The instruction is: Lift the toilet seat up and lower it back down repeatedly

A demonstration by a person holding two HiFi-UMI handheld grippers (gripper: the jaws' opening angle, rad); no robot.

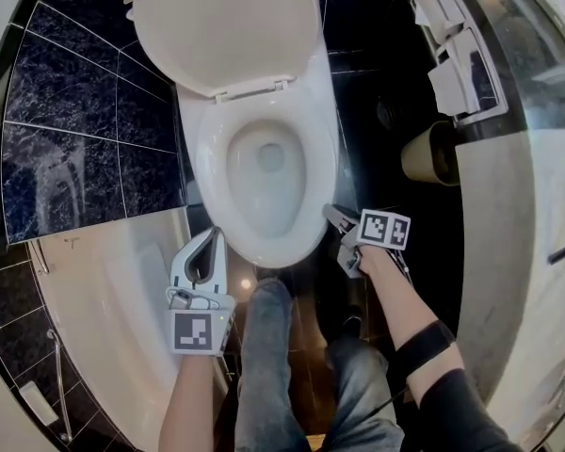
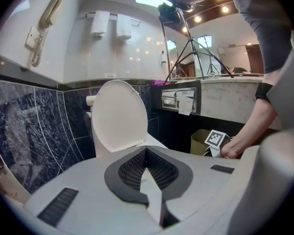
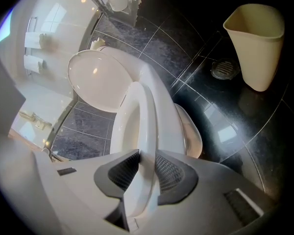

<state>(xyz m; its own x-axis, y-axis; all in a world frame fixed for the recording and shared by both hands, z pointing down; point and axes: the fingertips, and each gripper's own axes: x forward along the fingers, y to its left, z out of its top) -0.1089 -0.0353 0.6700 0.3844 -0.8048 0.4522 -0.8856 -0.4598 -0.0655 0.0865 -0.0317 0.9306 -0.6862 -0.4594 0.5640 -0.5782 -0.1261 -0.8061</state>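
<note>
Nearest the viewer, between the two tongs, a leg point(image 1: 264, 347) in jeans stands on the dark tiled floor point(image 1: 367, 26).

Left tongs point(image 1: 214, 237): jaws together, nothing between them. The tip lies just beside the front left of the bowl point(image 1: 264, 196); whether it touches cannot be told.

Right tongs point(image 3: 146, 153): clamped on the front right edge of the toilet seat point(image 3: 141, 111), with one ribbed pad pressing on each face of the rim. The hand behind them reaches in from the person's right.

Beyond both tongs, the toilet seat lies low over the bowl as a white ring around it. Whether it rests fully on the rim cannot be told.

Beyond the seat, the lid point(image 1: 226, 26) stands raised against the back of the toilet, tilted slightly rearward.

To the right of the right tongs, well apart from them, a cream bin point(image 3: 257, 43) stands upright on the floor, and a round drain point(image 3: 225, 68) sits just beside its base.

Farther off on that side, a paper holder point(image 2: 179, 99) is set into the dark wall.

High to the left of the left tongs, a wall phone point(image 2: 44, 28) hangs on the pale upper wall.
</note>
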